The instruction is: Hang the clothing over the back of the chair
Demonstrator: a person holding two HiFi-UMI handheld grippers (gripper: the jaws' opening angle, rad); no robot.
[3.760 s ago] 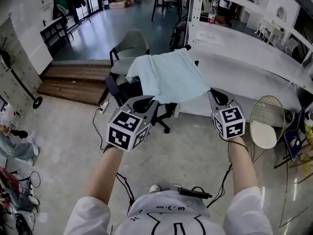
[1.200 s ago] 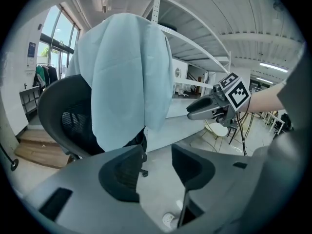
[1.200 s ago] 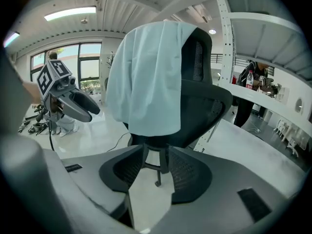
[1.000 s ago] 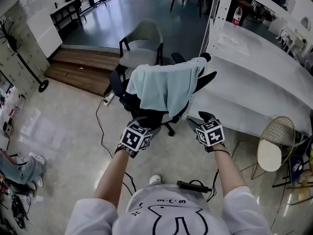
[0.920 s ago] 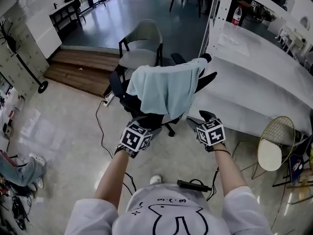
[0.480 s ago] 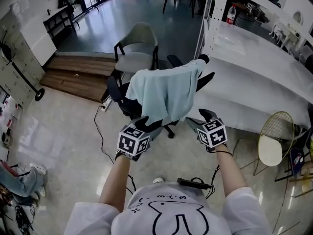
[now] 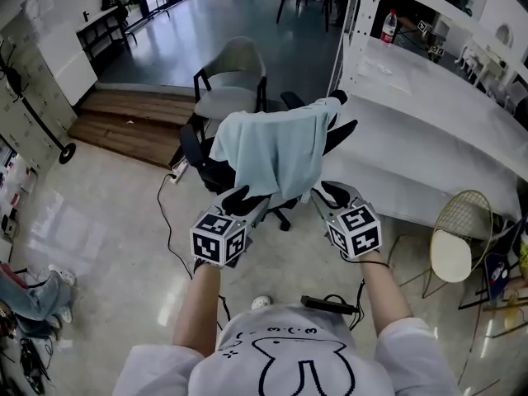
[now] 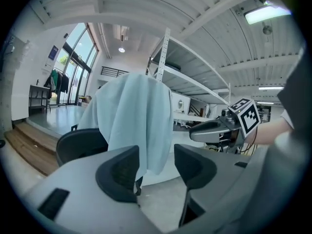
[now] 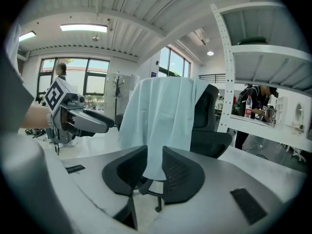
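Clothing: your pale blue shirt (image 7: 276,151) drapes over the back of the black office chair (image 7: 345,132)
Left gripper (image 8: 156,155): your jaws stand wide, closing on nothing, shirt hem hanging just beyond
Right gripper (image 9: 155,165): narrow gap, closing, nothing between your jaws

The pale, glossy floor (image 7: 99,246) carries a black office chair (image 7: 221,174), and light blue clothing (image 7: 272,151) hangs draped over the chair's back. What looks like a power strip (image 7: 176,174) lies just beside the chair's base, trailing a cable (image 7: 161,209). A wire chair (image 7: 452,246) stands well apart at the right.
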